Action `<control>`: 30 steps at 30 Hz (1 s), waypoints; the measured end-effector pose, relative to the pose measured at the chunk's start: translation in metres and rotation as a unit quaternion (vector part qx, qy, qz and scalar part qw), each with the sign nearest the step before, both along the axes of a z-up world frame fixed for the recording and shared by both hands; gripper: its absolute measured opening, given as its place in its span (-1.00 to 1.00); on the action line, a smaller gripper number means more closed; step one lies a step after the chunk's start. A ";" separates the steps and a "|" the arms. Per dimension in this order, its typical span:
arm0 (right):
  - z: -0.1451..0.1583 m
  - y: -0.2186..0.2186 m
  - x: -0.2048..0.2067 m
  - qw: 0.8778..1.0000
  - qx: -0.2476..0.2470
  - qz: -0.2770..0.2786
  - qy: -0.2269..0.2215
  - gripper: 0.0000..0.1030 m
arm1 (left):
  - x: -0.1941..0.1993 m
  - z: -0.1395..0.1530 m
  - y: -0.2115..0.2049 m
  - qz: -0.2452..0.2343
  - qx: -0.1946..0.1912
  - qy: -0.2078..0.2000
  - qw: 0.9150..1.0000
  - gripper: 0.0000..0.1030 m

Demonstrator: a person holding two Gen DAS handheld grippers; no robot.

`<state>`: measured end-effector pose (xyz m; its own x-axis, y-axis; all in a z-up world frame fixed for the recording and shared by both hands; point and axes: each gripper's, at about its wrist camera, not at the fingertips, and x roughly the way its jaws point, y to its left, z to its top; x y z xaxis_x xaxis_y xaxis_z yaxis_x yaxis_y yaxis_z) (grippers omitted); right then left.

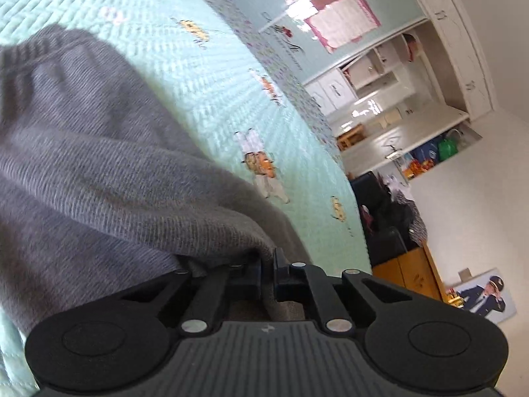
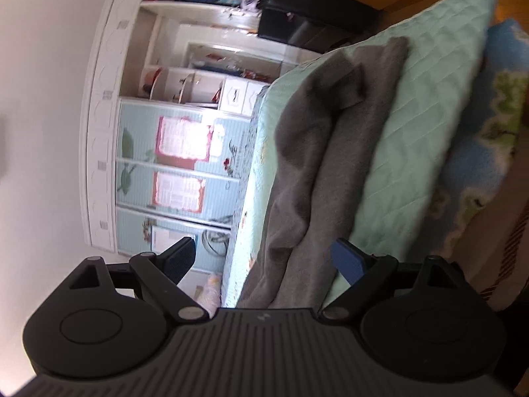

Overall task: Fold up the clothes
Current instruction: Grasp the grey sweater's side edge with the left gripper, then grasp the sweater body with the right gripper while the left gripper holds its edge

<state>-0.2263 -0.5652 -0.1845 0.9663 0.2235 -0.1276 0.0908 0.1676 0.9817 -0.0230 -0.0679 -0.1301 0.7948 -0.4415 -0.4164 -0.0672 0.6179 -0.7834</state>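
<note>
A grey knit garment (image 1: 99, 172) lies on a mint-green quilted bed cover (image 1: 205, 92). In the left wrist view my left gripper (image 1: 266, 264) is shut on a bunched edge of this grey garment, and the cloth rises in a fold up to its jaws. In the right wrist view the same grey garment (image 2: 317, 152) runs in long folds along the bed cover (image 2: 426, 115). My right gripper (image 2: 264, 261) stands open, its blue pads (image 2: 347, 261) wide apart on either side of the garment's near end, not pressing on it.
A white wardrobe with pale blue sliding doors (image 2: 172, 152) and shelves stands beyond the bed. A black seat (image 1: 386, 225) and a wooden cabinet (image 1: 410, 271) stand by the white wall. A blue patterned blanket (image 2: 496, 115) lies beside the bed cover.
</note>
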 end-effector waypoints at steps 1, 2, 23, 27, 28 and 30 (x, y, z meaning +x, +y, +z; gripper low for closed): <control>-0.001 -0.003 -0.001 1.000 0.006 -0.004 0.001 0.76 | 0.001 0.004 0.002 -0.005 -0.002 -0.004 1.000 -0.90; -0.002 -0.006 -0.001 1.000 0.011 -0.007 0.002 0.77 | 0.002 0.007 0.004 -0.009 -0.004 -0.008 1.000 -0.90; 0.008 -0.052 0.033 0.995 -0.060 -0.082 -0.015 0.79 | 0.015 0.017 0.019 -0.044 -0.079 0.010 0.996 -0.92; 0.010 -0.052 0.032 0.992 -0.089 -0.092 -0.015 0.78 | 0.018 0.023 0.025 -0.043 -0.084 0.002 0.996 -0.92; 0.010 -0.053 0.032 0.991 -0.096 -0.095 -0.010 0.78 | 0.019 0.024 0.026 -0.042 -0.085 0.002 0.995 -0.92; 0.008 -0.054 0.033 0.990 -0.105 -0.096 0.005 0.79 | 0.020 0.024 0.029 -0.041 -0.092 0.003 0.995 -0.92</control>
